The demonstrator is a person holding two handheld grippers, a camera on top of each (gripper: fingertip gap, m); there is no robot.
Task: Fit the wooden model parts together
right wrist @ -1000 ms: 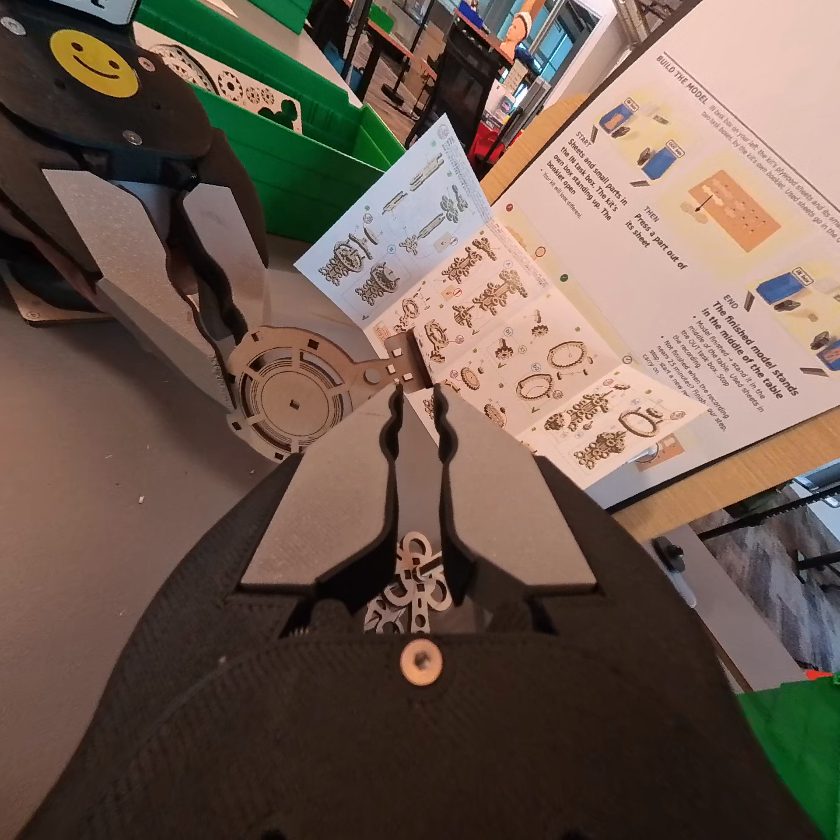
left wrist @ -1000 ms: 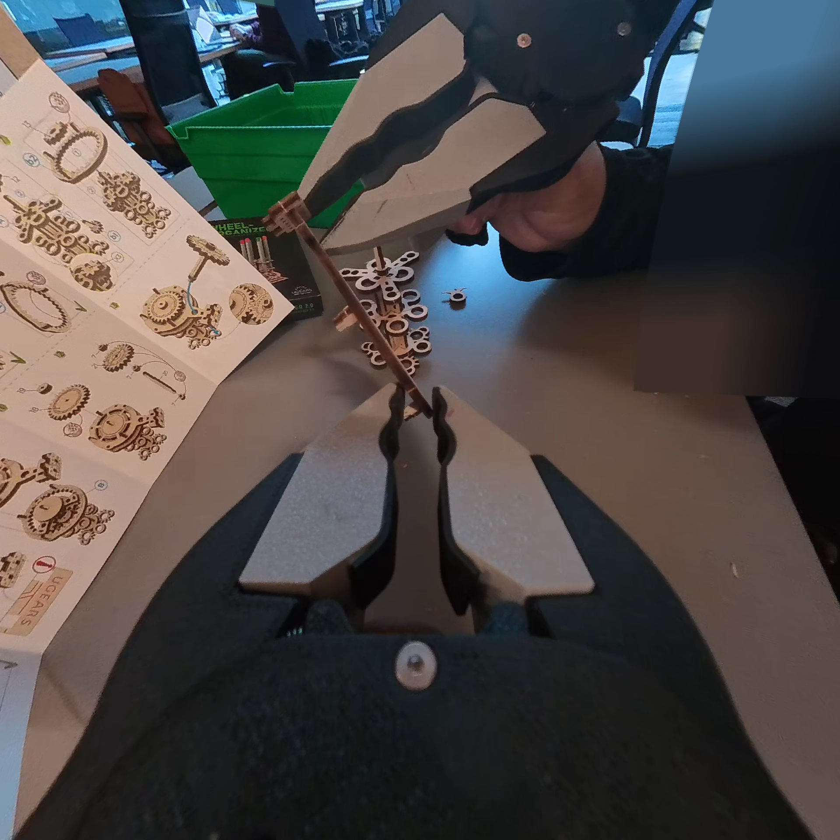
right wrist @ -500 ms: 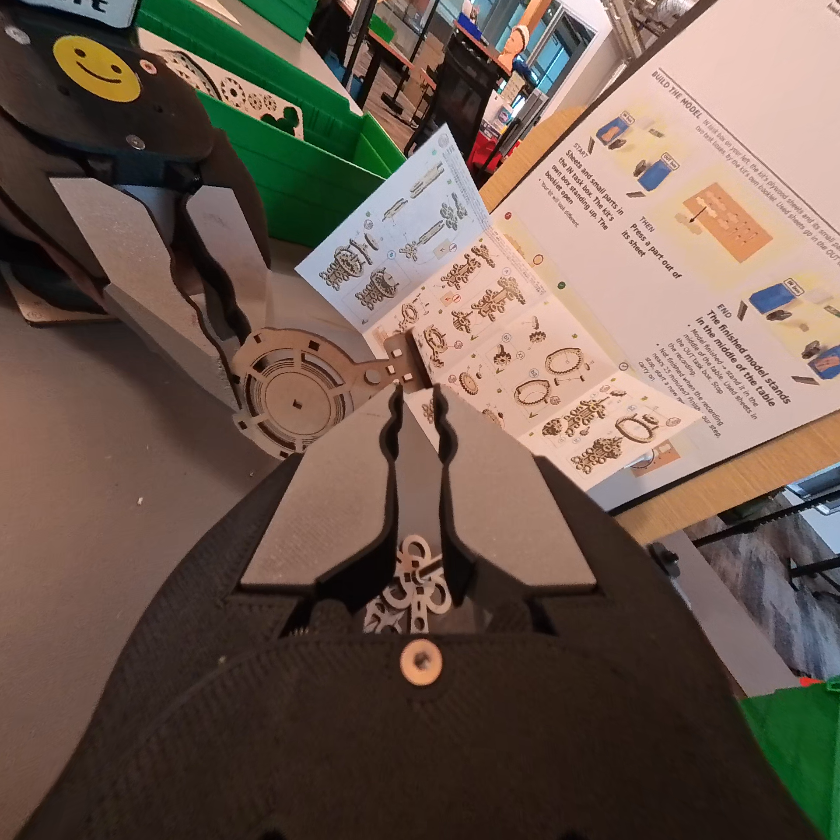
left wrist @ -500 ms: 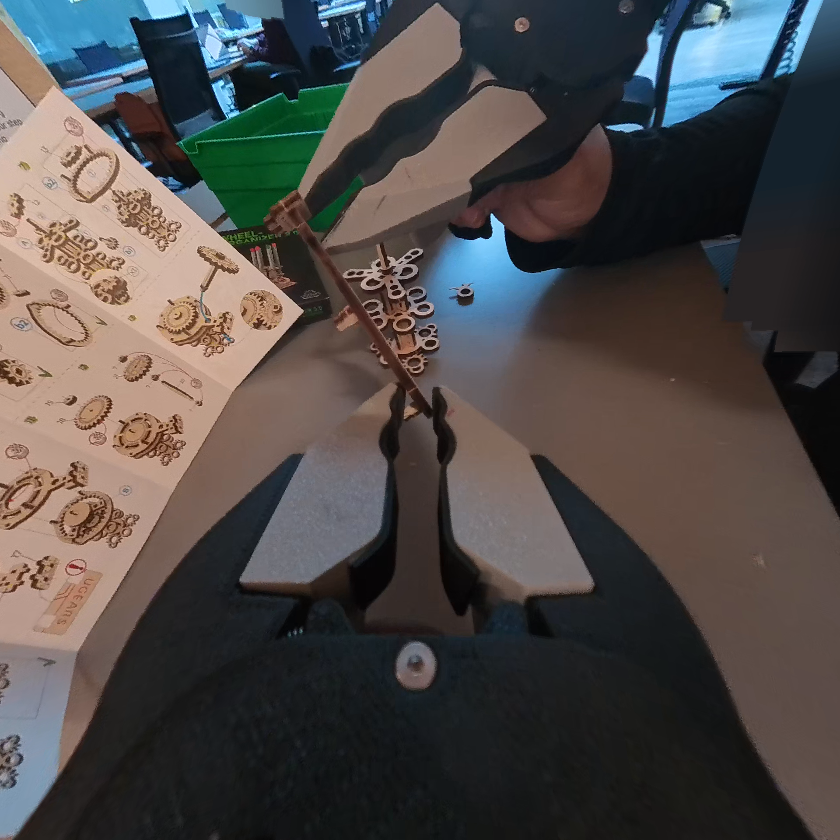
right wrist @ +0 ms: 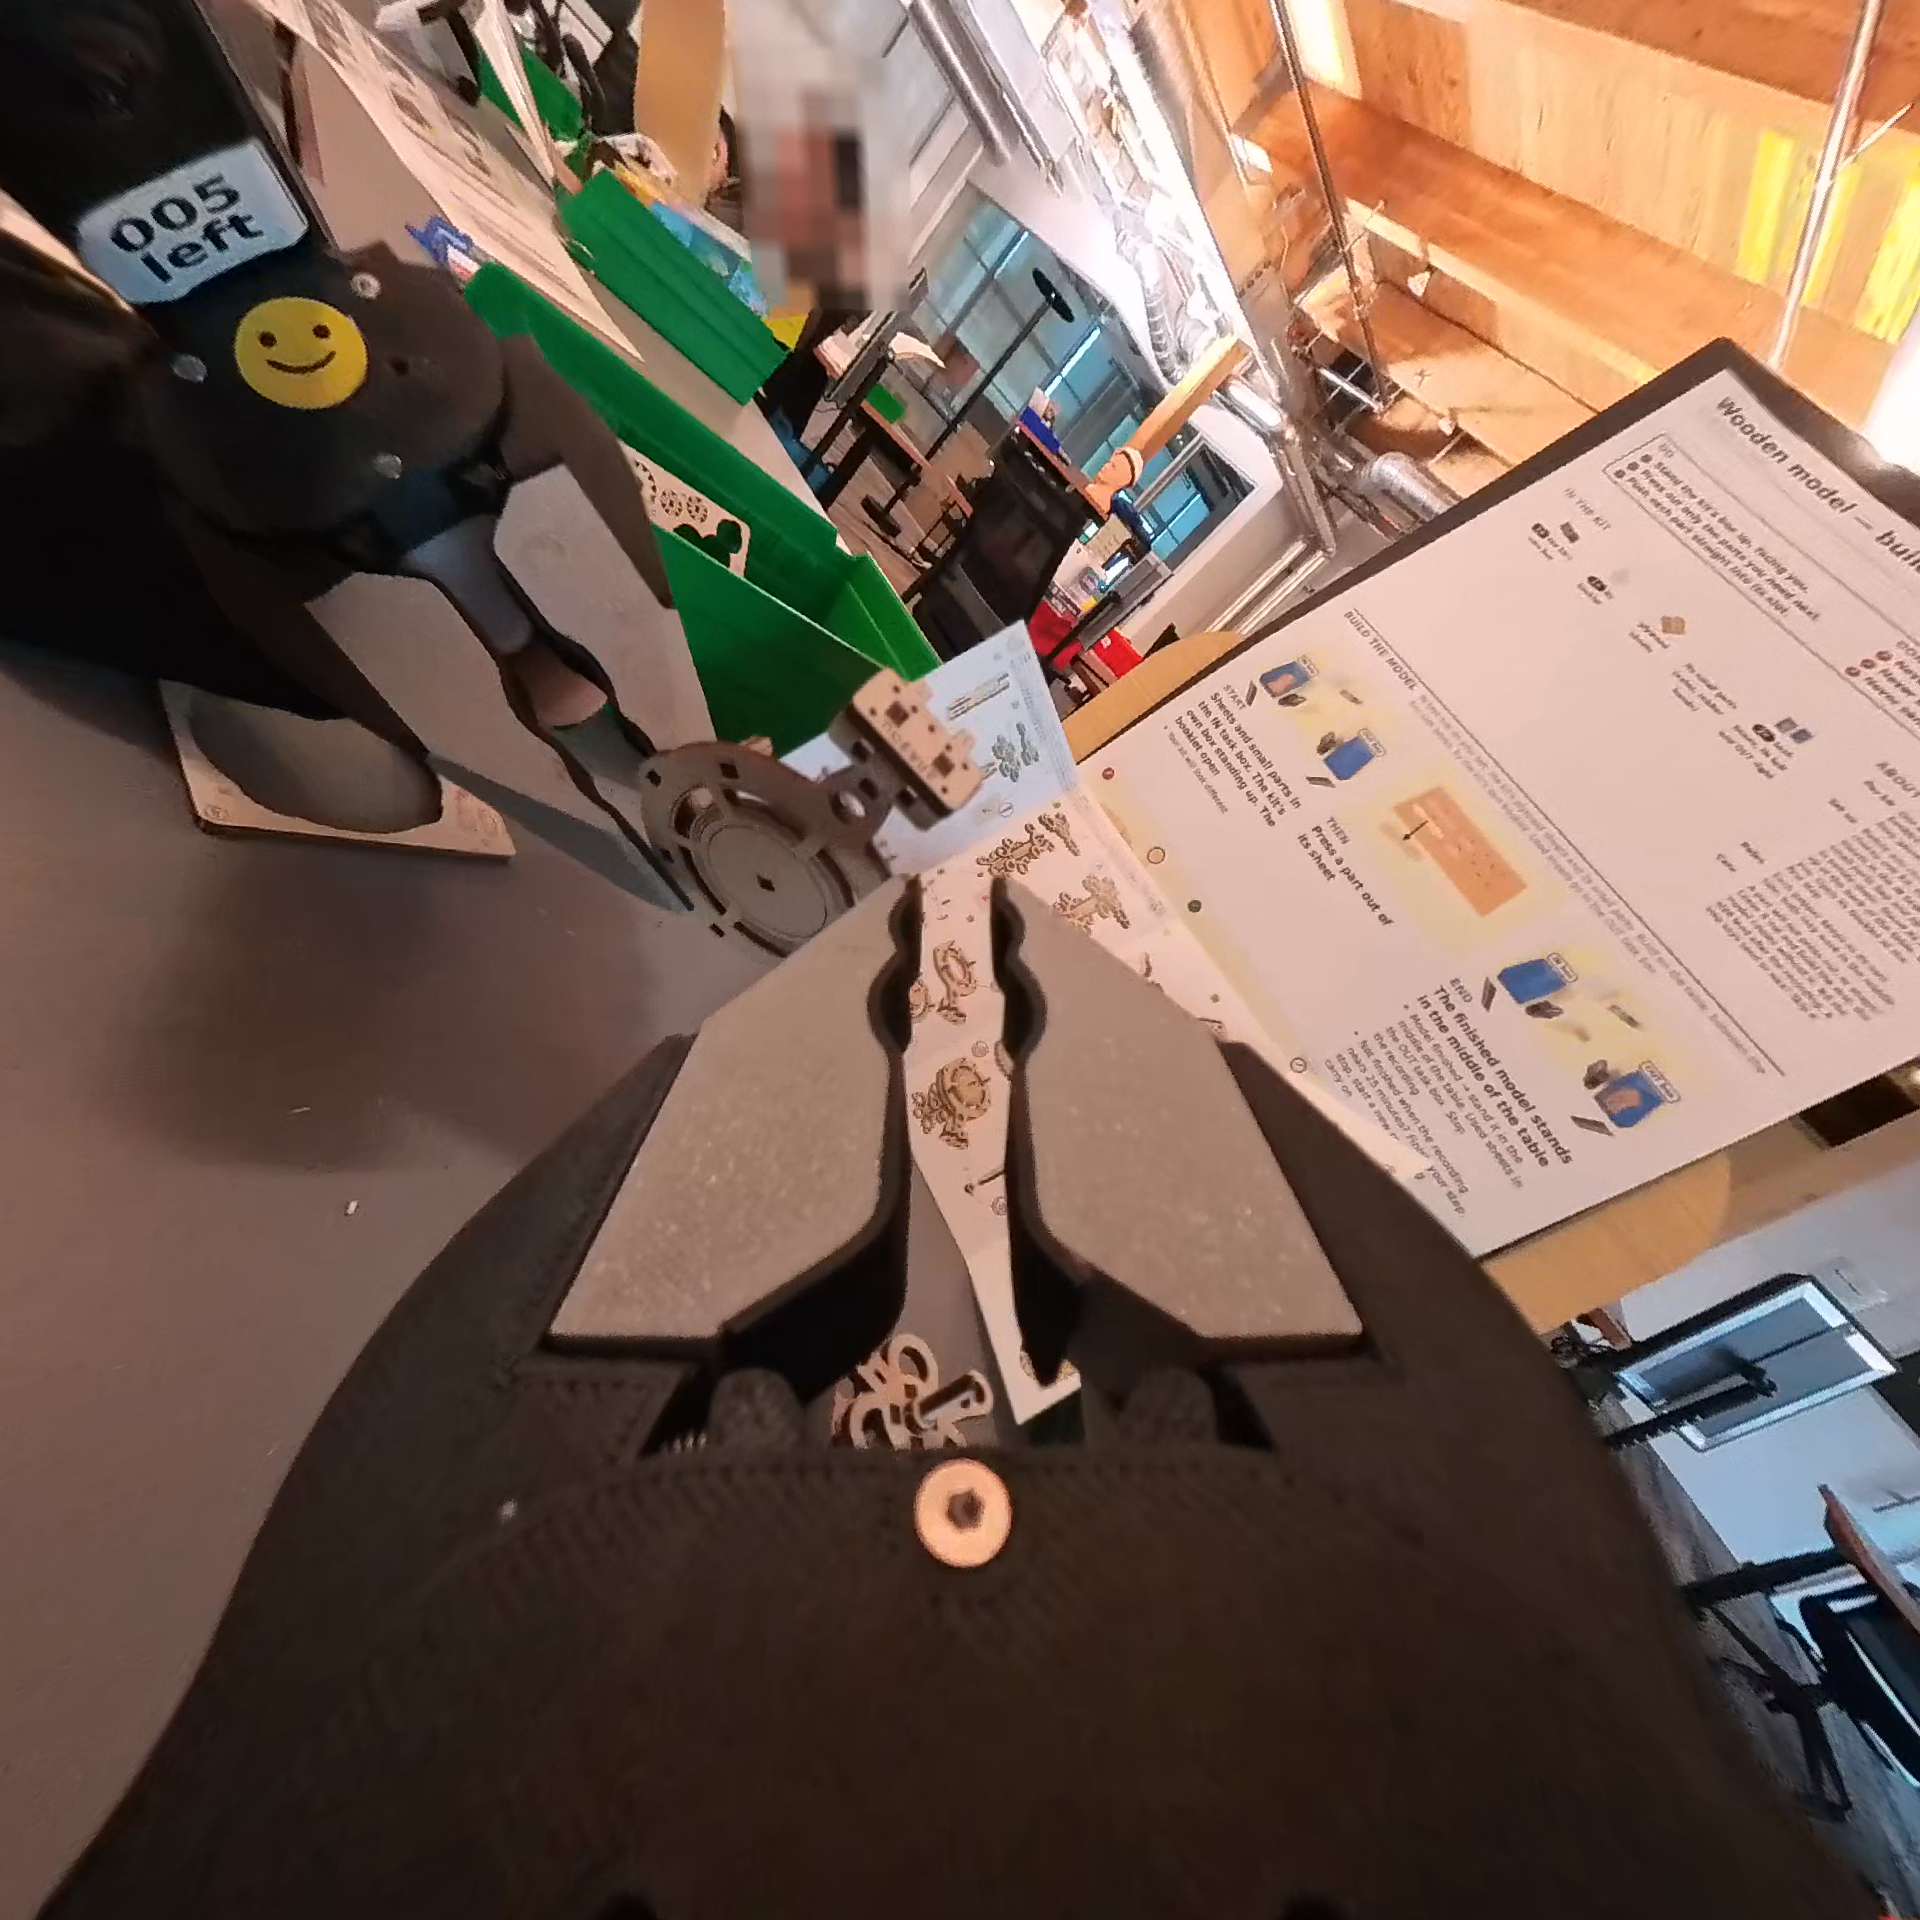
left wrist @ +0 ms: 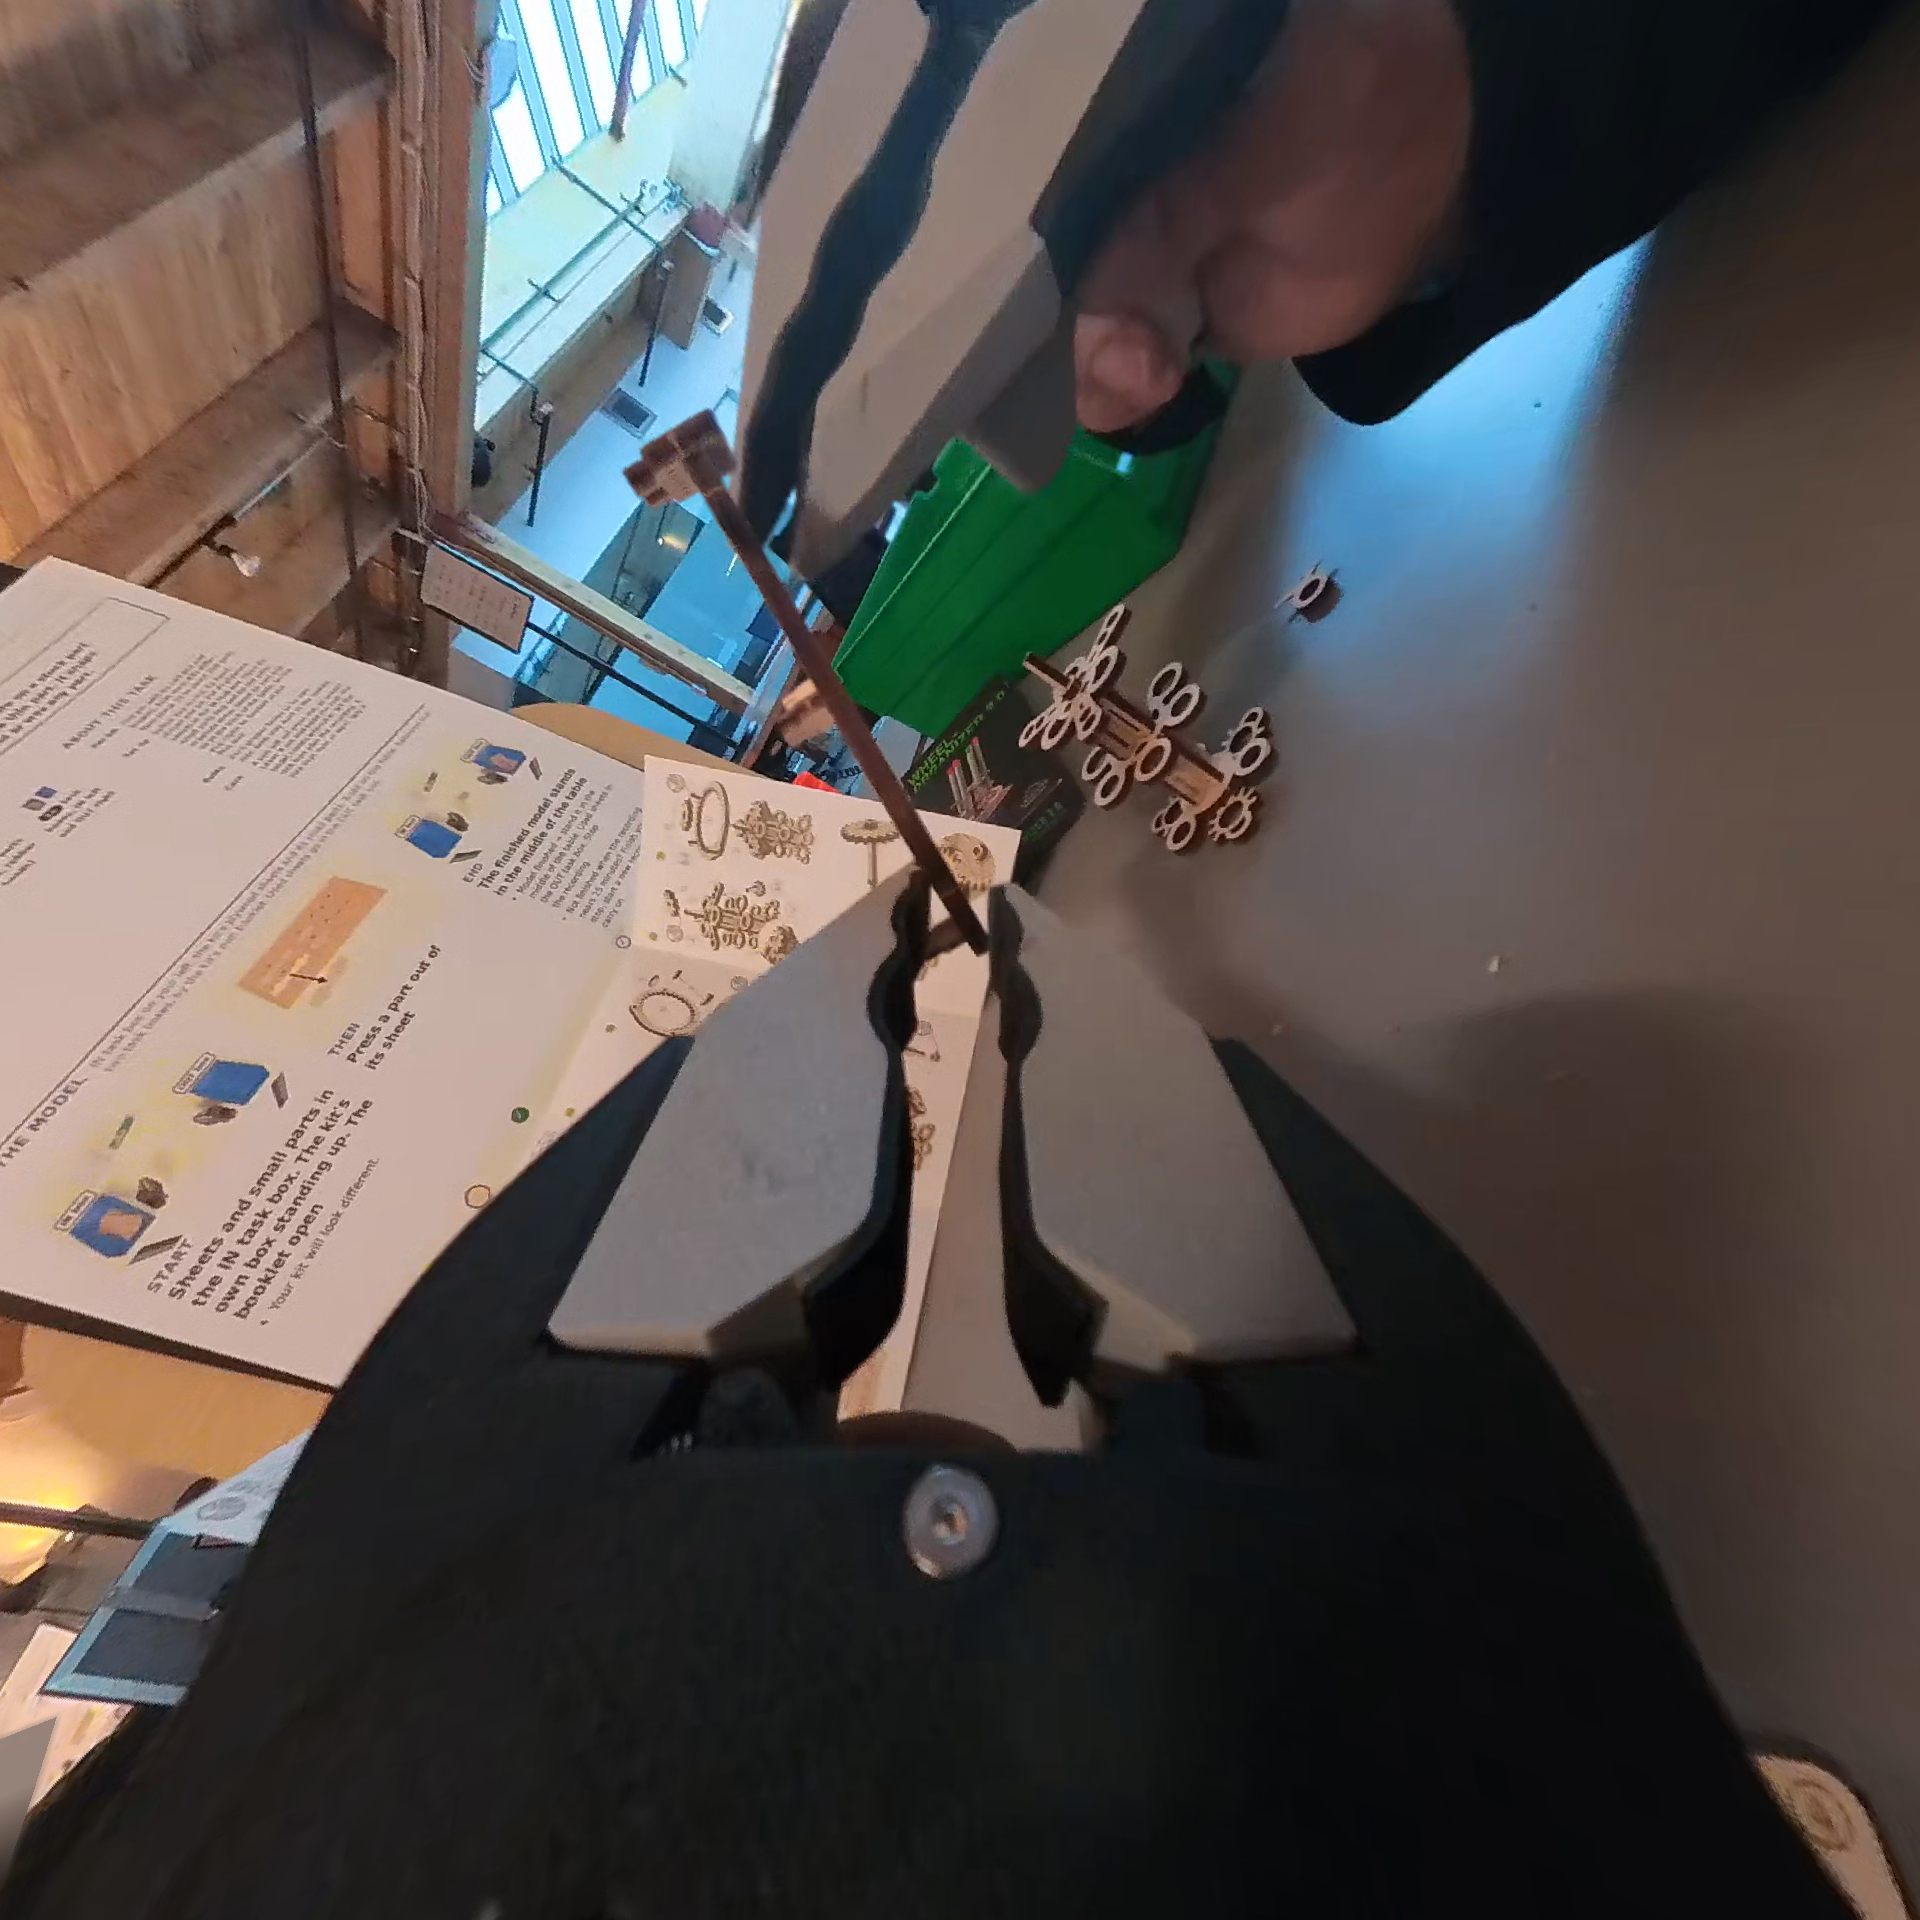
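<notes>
The disc part [right wrist: 764, 868], a flat wooden wheel with a short arm ending in a small block, is up off the bench [left wrist: 1558, 935]. My left gripper [left wrist: 948, 914] pinches its rim, jaws closed on the thin edge; in the left view I see the part edge-on, a dark strip running up from my fingertips to the block at its top. In the right view the same gripper [right wrist: 665, 842] comes in from the left and clamps the disc's far rim, with the block tilted up toward the booklet [right wrist: 966, 1039].

My right gripper [right wrist: 951, 899] sits just beside the disc's near edge, its jaws a narrow slit apart with nothing between them; through the gap I see only the booklet's pages. In the left view this gripper [left wrist: 790, 520] hangs above the part's block, close to it, though I cannot tell whether they touch, and my hand [left wrist: 1268, 197] wraps its handle.

On the bench past the part lies the built piece [left wrist: 1153, 753], a shaft with looped discs, and one small loose part [left wrist: 1307, 592] well apart from it. A dark kit box [left wrist: 987, 779] stands by a green bin [left wrist: 997, 582]. A big white instruction board [right wrist: 1507, 831] leans behind the booklet. A punched-out wooden sheet [right wrist: 343, 810] lies flat on the bench under the left gripper.
</notes>
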